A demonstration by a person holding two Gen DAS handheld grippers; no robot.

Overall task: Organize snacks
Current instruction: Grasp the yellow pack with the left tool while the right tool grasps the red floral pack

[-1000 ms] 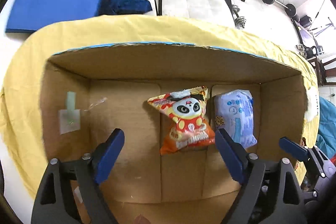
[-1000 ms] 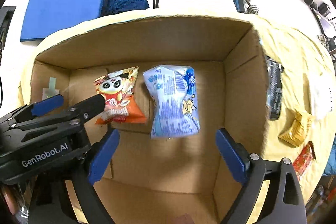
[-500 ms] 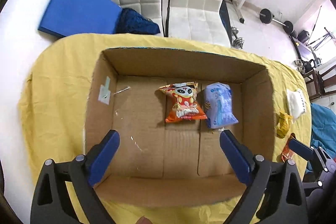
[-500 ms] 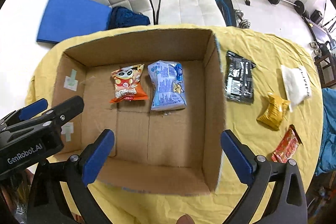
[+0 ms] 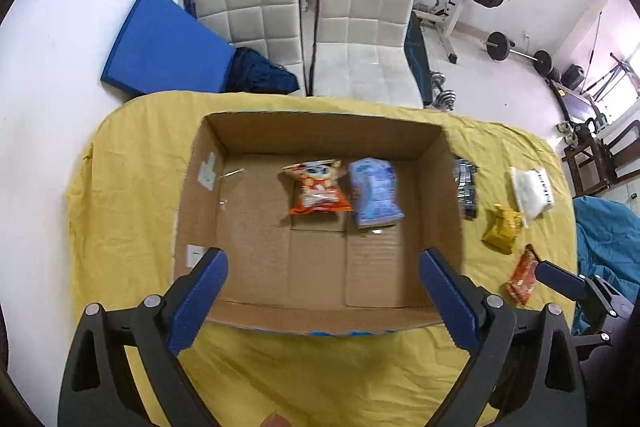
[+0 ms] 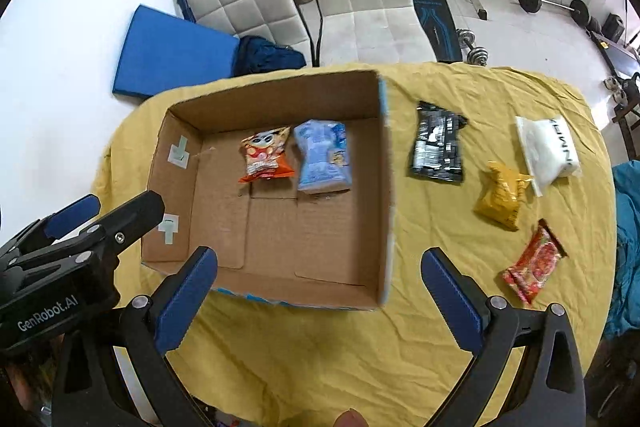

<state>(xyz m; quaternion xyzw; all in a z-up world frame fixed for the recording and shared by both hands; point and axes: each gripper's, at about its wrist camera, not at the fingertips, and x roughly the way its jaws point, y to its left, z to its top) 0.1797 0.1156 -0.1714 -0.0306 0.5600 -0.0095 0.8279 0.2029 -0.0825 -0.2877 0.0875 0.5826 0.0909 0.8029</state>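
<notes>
Corrugated brown cardboard box [image 6: 384, 187] holds two packets; both the left gripper [image 5: 322, 267] and right gripper [image 6: 320, 267] hang empty, jaws spread — approach the black foil snack packet [image 6: 438, 147] squarely, pinching its edge.

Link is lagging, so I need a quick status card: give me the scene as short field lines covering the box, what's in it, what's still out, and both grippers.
container: cardboard box on yellow cloth
inside box: orange panda snack bag; blue snack bag, side by side
still outside: black packet; white pouch; yellow packet; red packet
left gripper: open, empty
right gripper: open, empty
</notes>
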